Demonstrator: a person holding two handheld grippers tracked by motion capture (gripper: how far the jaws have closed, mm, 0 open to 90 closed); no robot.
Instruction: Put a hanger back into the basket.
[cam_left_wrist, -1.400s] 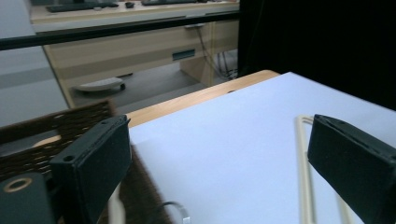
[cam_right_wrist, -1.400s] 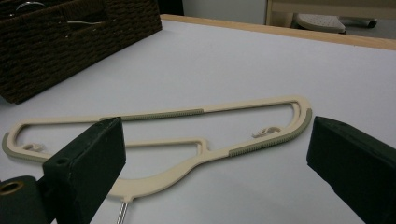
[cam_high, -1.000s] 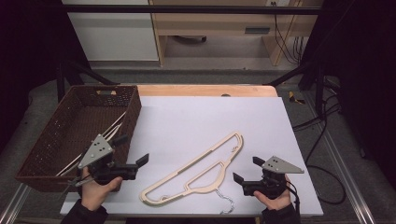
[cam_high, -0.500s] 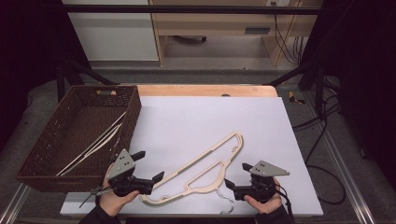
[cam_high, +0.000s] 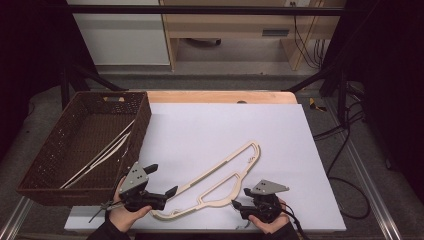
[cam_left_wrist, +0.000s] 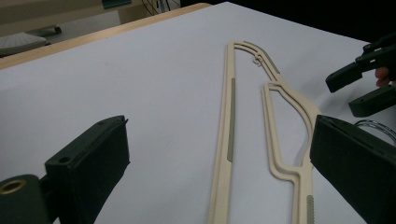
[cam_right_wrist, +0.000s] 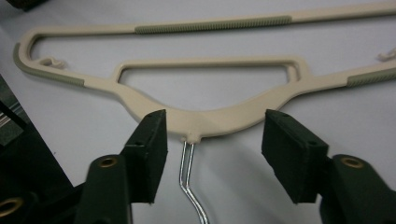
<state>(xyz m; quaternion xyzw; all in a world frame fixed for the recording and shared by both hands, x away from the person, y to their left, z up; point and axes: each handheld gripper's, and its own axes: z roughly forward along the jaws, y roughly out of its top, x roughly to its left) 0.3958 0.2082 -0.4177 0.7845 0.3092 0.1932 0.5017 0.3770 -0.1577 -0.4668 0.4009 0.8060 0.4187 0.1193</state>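
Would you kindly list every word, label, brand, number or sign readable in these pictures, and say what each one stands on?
None: no readable text shows in these pictures.
The cream hanger, the wicker basket and both grippers carry no lettering.
The grey plate on the desk front is too blurred to read.

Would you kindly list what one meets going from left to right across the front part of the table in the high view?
Brown wicker basket → left gripper, open → cream hanger → right gripper, jaws just closing around the hanger's neck, not yet pressing it.
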